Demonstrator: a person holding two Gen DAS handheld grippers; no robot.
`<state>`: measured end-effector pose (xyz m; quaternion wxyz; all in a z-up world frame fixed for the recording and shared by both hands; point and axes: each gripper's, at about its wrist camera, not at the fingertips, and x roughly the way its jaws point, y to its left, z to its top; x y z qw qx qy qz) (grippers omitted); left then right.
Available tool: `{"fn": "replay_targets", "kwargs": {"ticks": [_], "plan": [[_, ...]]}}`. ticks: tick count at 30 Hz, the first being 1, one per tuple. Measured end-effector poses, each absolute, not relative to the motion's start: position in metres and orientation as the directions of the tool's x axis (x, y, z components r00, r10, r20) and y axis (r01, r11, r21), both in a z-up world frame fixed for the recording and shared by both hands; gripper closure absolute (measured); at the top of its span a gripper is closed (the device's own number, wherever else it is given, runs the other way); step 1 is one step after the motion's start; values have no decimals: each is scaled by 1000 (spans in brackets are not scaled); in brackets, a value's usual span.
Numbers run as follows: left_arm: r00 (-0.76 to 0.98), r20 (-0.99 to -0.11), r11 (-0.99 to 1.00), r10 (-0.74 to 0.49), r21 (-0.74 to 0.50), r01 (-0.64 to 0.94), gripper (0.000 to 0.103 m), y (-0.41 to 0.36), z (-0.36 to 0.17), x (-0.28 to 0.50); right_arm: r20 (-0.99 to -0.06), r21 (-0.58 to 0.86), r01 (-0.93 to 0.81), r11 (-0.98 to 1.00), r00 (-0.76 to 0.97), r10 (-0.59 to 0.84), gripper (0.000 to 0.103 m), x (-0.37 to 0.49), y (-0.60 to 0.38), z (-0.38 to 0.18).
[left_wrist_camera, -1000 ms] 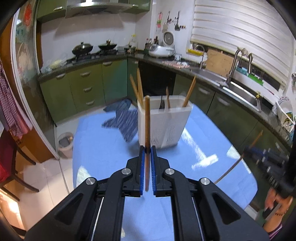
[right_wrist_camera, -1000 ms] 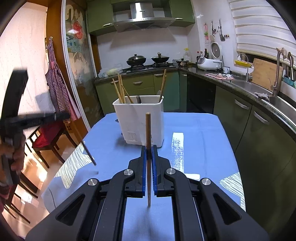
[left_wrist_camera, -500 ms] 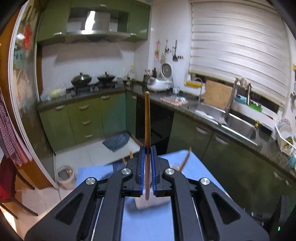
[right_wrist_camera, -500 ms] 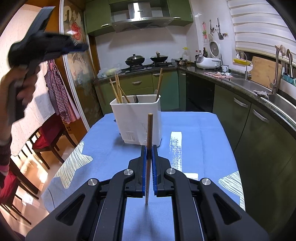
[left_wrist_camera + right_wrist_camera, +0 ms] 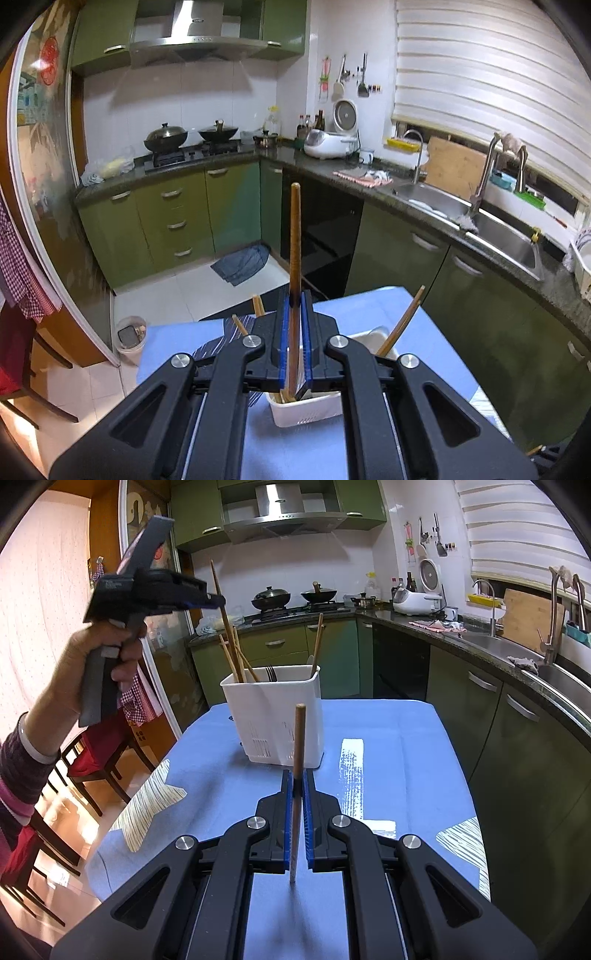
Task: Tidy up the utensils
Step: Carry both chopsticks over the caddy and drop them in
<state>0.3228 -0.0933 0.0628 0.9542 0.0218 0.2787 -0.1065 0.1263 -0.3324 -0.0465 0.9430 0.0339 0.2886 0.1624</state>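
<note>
A white utensil holder [image 5: 280, 709] stands on the blue table [image 5: 388, 731], with several wooden chopsticks and a fork [image 5: 270, 672] in it. My left gripper [image 5: 218, 600] hovers above the holder's left side, held by a hand. A long wooden chopstick [image 5: 294, 229] stands upright between its blue pads, its lower end down inside the holder [image 5: 306, 410]. The jaws of the left gripper [image 5: 295, 295] are opening while the pad tips still touch the stick. My right gripper [image 5: 297, 775] is shut on another upright chopstick [image 5: 300, 734], just in front of the holder.
Red-seated chairs [image 5: 99, 753] stand left of the table. Green cabinets and a sink counter [image 5: 524, 664] run along the right. A small bin [image 5: 129, 334] and a blue cloth [image 5: 240, 264] lie on the floor beyond the table.
My left gripper rose and travelled from in front of the holder to above it, and its chopstick's lower end now dips inside. The right gripper and its chopstick stayed put.
</note>
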Motion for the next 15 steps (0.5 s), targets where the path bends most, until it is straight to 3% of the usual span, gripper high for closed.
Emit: {"fn": "replay_targets", "kwargs": {"ticks": [1,2,3,10,15], "plan": [[822,-537,976,-188,-9,217,87,-92,62,322,-534,163,-291,943,777,332,97,127,-332,-46],[825,-533,975,-189,-5,220,72,-91,61,318,-536,167,-296,941,774,339,97,128,-331,-45],[830,-523,974,-193,-4,224,64,-89,63,313,-535,167,-298,940,773,340,97,129,-330,-44],[854,-463,969,-236,-41,245,64,-66,77,260,-489,171,-333,927,788,374,97,144,-324,-12],[859,-442,965,-259,-73,253,63,-43,63,209,-374,154,-349,924,845,381,97,168,-317,44]]}}
